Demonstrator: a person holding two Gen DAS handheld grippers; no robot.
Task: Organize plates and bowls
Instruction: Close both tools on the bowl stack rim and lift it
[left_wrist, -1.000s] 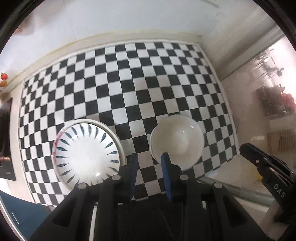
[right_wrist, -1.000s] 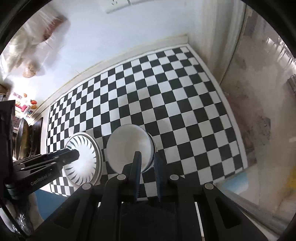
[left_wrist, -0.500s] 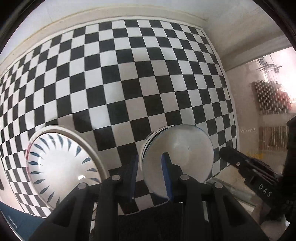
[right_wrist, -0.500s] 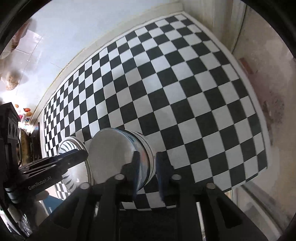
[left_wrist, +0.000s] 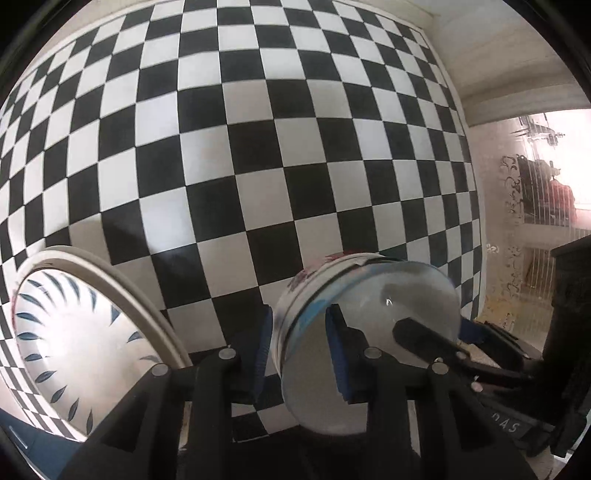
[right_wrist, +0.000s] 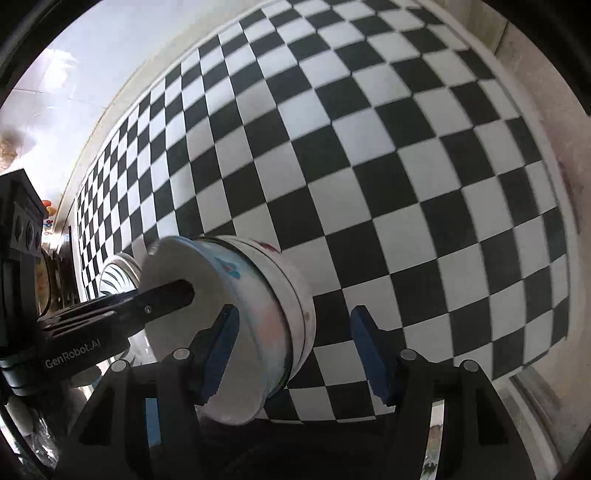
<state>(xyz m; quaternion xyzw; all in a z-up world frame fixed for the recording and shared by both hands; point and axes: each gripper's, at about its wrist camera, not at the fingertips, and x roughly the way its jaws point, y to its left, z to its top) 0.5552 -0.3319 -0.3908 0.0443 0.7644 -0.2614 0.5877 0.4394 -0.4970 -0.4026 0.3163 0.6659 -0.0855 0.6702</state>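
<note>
Two nested white bowls (left_wrist: 369, 295) sit on the checkered tablecloth (left_wrist: 258, 147). My left gripper (left_wrist: 299, 347) is shut on the near rim of the top bowl, one finger inside and one outside. In the right wrist view the bowl stack (right_wrist: 255, 306) is tilted, and my right gripper (right_wrist: 291, 350) is open, its fingers on either side of the stack's wall. A white plate with blue leaf marks (left_wrist: 74, 339) lies to the left of the bowls; it also shows in the right wrist view (right_wrist: 114, 273).
The checkered cloth (right_wrist: 369, 147) covers the table up to a white wall at the back. The table's right edge (left_wrist: 476, 221) drops to a floor with clutter. A dark appliance (right_wrist: 18, 229) stands at the far left.
Both grippers have come down close to the bowls. My left gripper has taken hold of the top bowl's rim. My right gripper has opened around the stack, which is now tilted.
</note>
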